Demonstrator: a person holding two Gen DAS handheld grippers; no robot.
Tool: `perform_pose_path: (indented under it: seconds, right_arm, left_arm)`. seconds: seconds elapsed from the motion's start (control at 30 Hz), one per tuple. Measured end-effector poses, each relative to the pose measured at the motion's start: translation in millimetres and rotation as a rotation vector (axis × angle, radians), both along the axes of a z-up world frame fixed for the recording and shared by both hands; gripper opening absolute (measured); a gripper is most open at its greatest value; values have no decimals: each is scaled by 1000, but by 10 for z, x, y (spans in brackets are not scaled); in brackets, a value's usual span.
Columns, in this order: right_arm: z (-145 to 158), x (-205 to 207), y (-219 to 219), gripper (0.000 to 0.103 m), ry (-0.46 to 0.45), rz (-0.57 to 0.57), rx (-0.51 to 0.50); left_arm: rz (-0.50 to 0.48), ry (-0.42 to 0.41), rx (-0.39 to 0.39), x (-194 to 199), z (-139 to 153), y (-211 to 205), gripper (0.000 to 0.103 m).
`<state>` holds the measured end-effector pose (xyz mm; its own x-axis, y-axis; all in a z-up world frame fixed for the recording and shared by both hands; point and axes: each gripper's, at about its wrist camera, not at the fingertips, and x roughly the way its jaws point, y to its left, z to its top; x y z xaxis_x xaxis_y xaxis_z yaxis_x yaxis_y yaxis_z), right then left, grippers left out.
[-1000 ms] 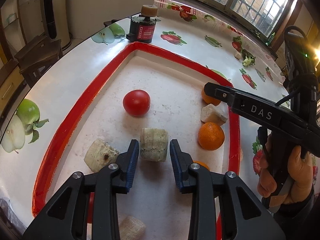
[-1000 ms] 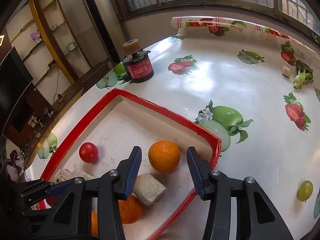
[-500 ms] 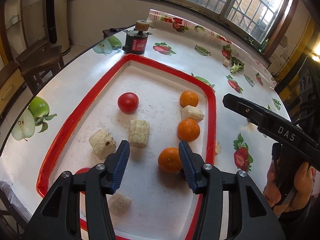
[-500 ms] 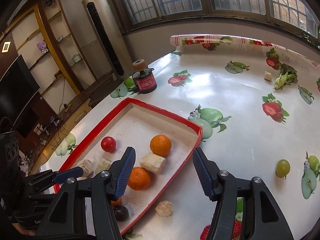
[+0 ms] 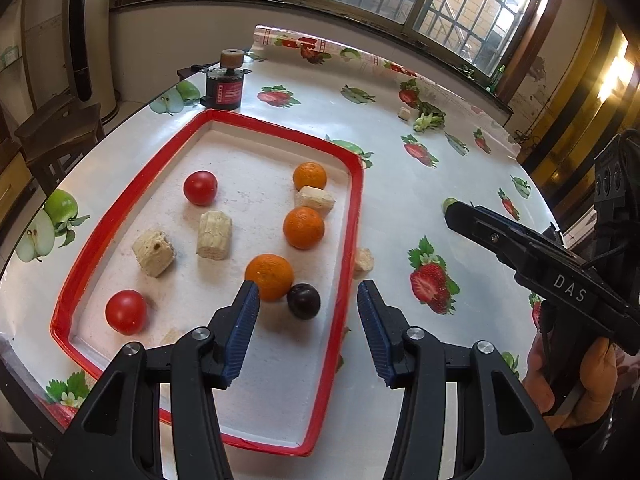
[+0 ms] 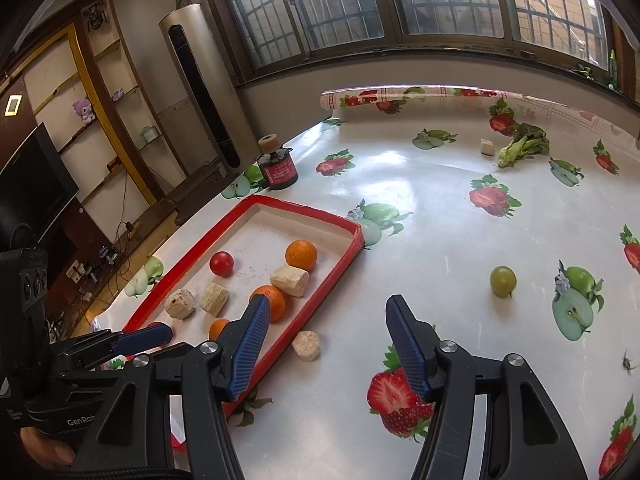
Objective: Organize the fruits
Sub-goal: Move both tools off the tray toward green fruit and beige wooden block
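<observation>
On a table [image 6: 420, 208] with a fruit-printed cloth sits a red-rimmed tray [image 5: 356, 216] holding three oranges, two tomatoes, a dark plum [image 5: 303, 301] and several pale chunks. Outside the tray, a green grape [image 6: 503, 281] lies well apart to the right, a pale chunk [image 6: 306, 345] rests just beside the tray's right rim, and a small leafy vegetable [image 6: 520, 146] lies far across the table.

Judging from this layout, the step in hand is probably fetching the loose grape. To do it well, come down from above with the jaws straddling the grape, then close gently, since it is round and may roll.

The right gripper [image 6: 334, 346] hovers above the cloth near the tray's right side, jaws spread wide and empty. The left gripper [image 5: 308, 330] hangs over the tray's near right corner, also wide apart and holding nothing.
</observation>
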<state>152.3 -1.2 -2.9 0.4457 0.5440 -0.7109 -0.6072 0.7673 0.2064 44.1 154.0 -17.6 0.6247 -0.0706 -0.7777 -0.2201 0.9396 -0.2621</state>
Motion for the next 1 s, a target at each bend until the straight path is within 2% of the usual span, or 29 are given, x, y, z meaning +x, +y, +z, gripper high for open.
perform_pose_path:
  seconds: [0.23, 0.6, 0.83, 1.0]
  right_arm:
    - [3, -79, -305, 62, -2, -42, 6]
    - [-42, -86, -705, 62, 1, -116, 10]
    - [-125, 18, -859, 62, 2, -153, -8]
    - [-210, 148, -929, 62, 12, -173, -23]
  left_arm:
    - [-61, -11, -6, -31, 49, -300, 49]
    - [-145, 19, -29, 12, -54, -697, 49]
    - [-167, 79, -62, 203, -319, -846, 49]
    - [-124, 127, -55, 370, -514, -763, 49]
